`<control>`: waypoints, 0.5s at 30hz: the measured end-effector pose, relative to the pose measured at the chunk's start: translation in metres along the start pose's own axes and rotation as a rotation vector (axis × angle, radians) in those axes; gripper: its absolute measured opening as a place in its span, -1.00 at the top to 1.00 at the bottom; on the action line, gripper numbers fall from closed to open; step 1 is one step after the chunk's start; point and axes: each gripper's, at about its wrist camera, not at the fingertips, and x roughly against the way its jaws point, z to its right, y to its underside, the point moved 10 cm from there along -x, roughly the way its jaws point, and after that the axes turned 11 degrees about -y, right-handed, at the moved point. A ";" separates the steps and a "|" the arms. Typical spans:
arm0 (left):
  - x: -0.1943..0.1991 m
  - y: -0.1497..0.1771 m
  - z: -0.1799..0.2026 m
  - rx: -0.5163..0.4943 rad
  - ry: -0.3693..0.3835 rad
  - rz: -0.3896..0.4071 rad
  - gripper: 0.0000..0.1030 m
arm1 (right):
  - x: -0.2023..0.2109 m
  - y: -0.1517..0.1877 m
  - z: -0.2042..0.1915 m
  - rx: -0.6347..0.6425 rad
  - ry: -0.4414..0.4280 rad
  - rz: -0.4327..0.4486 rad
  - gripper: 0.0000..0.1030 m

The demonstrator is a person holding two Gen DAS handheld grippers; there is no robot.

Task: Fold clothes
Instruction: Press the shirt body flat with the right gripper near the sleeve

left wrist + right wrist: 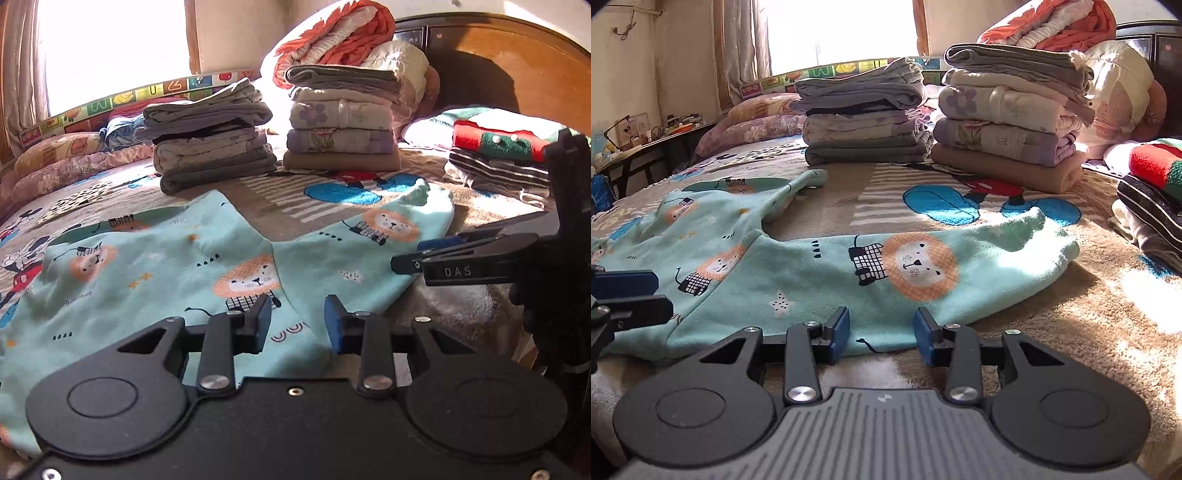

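Both of your grippers sit at the near edge of the lion-print garment (pixel 849 266), which lies spread on the bed (pixel 1071 332), unfolded.

Left gripper (pixel 297 321): jaws apart, nothing between the pads, tips over the garment's near hem around its middle seam. Right gripper (pixel 881 334): jaws also apart and empty, tips just at the near hem, toward the right-hand leg. In the left view the right gripper shows from the side, just beside that leg's edge.

The garment looks like a one-piece or trousers: two legs run away from you with a V gap between them. The right leg lies fairly flat, its far cuff in sun. The left leg is more rumpled, its tip bunched. No fold is in yet, so this piece is at step zero: you still need a grasp, a fold or two, then stacking.

Beyond the garment, the done work: a grey folded stack (pixel 862 122) straight behind it, a taller floral and tan stack (pixel 1008 122) to the right of that. Off the garment's right side, a striped and red-green pile (pixel 498 158). Farther back, a rolled orange-white quilt (pixel 332 40) and the headboard (pixel 517 74).

My read: most of the load is folded, and this is the only loose piece I can see. Whether more waits out of frame, I can't tell.
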 end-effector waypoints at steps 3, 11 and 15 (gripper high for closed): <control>-0.008 0.014 0.017 -0.138 -0.050 -0.009 0.38 | 0.001 0.000 0.004 0.003 0.027 0.002 0.25; -0.015 0.010 0.017 -0.064 -0.010 -0.012 0.39 | 0.013 -0.007 0.016 0.000 0.096 0.047 0.24; -0.003 -0.009 0.006 0.054 0.018 0.053 0.38 | 0.016 -0.024 0.004 0.036 0.043 0.116 0.25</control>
